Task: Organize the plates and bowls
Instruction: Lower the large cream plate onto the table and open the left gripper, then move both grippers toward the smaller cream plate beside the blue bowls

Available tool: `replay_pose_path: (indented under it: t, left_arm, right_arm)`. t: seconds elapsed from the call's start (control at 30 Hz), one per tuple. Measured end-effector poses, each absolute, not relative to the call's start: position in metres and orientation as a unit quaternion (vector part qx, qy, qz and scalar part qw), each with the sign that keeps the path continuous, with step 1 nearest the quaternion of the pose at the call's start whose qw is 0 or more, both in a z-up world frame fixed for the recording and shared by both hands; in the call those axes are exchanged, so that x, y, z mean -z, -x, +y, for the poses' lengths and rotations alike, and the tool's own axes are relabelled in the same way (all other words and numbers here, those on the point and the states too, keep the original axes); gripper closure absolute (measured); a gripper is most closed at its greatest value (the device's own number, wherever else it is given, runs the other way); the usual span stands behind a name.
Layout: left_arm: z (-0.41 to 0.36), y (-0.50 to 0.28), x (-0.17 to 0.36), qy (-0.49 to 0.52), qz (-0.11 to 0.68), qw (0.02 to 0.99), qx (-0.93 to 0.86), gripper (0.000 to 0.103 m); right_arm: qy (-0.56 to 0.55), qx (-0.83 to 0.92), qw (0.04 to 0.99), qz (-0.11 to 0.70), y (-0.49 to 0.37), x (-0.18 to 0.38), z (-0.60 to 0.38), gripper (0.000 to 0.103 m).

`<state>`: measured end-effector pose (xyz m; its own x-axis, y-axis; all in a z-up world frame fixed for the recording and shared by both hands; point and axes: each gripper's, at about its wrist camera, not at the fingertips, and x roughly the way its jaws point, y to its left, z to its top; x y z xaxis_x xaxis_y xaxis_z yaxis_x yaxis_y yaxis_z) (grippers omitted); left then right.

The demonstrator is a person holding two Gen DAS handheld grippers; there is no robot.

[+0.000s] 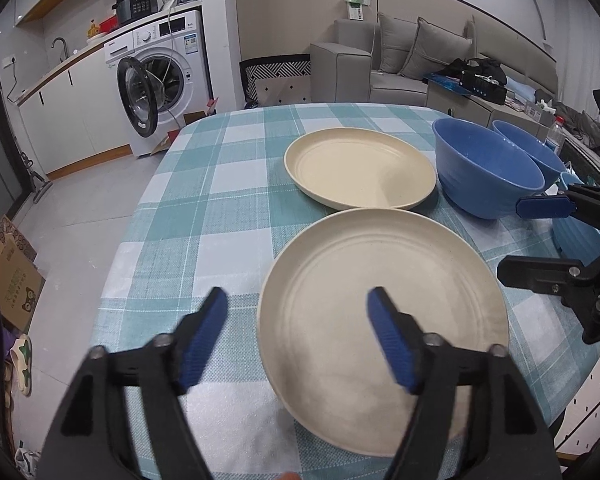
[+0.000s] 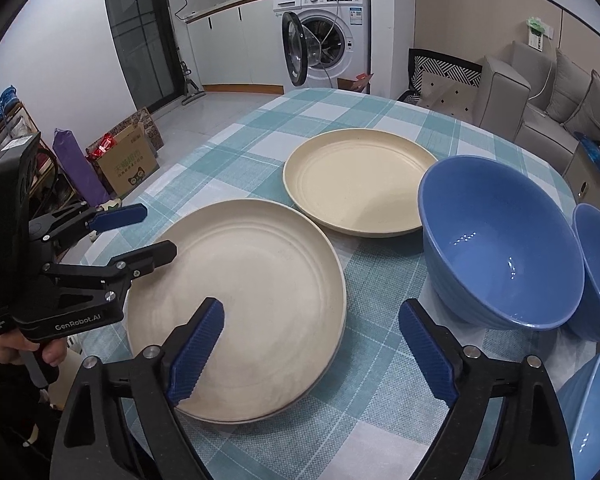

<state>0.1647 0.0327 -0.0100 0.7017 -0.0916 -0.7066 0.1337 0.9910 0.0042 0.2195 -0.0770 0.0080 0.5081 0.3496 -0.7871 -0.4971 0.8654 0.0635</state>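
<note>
The near plate (image 1: 382, 320) sits at the bench's (image 1: 204, 184) front edge, the far plate (image 1: 360, 166) just behind it, and the blue bowls (image 1: 488, 172) crowd together to the right. Your left claw (image 1: 296, 340) hangs wide apart over the near plate's left rim, the right claw (image 2: 312, 344) wide apart and empty at its right rim. The rim is low and smooth, so a shallow bite could slip, and any push could nudge the plate off the bench or into the bowls.

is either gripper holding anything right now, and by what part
Nothing is held. The left gripper is open, hovering over the near plate and tablecloth. The right gripper is open too, with nothing between its fingers.
</note>
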Motion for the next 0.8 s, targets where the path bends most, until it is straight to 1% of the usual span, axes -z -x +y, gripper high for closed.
replay_pose_path:
  t: [0.03, 0.1, 0.13, 0.17, 0.2, 0.23, 0.33, 0.4, 0.8]
  left_arm:
    - [0.032, -0.164, 0.009, -0.028, 0.379, 0.923, 0.062, 0.025]
    - [0.031, -0.165, 0.007, -0.03, 0.378, 0.923, 0.061, 0.024]
    - [0.03, -0.165, 0.006, -0.031, 0.376, 0.924, 0.06, 0.023]
    - [0.029, -0.164, 0.005, -0.032, 0.374, 0.925, 0.06, 0.016]
    - [0.028, -0.164, 0.004, -0.033, 0.371, 0.926, 0.058, 0.006]
    - [0.028, -0.163, 0.003, -0.033, 0.367, 0.928, 0.056, 0.003]
    - [0.026, -0.162, -0.002, -0.037, 0.355, 0.932, 0.056, 0.002]
    - [0.025, -0.162, -0.003, -0.037, 0.353, 0.933, 0.056, 0.0]
    - [0.024, -0.166, -0.014, -0.03, 0.343, 0.937, 0.055, 0.0]
  right_arm:
    - [0.085, -0.246, 0.865, 0.429, -0.219, -0.009, -0.078, 0.009]
    - [0.083, -0.246, 0.868, 0.423, -0.217, -0.011, -0.079, 0.003]
    - [0.082, -0.248, 0.869, 0.42, -0.216, -0.013, -0.08, 0.003]
    - [0.082, -0.248, 0.871, 0.416, -0.215, -0.015, -0.08, 0.002]
    - [0.082, -0.248, 0.872, 0.414, -0.214, -0.016, -0.081, 0.001]
    - [0.082, -0.247, 0.873, 0.413, -0.213, -0.017, -0.081, 0.001]
    - [0.082, -0.245, 0.877, 0.406, -0.211, -0.021, -0.083, 0.001]
    - [0.081, -0.243, 0.878, 0.404, -0.211, -0.023, -0.084, 0.001]
    - [0.063, -0.227, 0.892, 0.386, -0.212, -0.042, -0.096, 0.001]
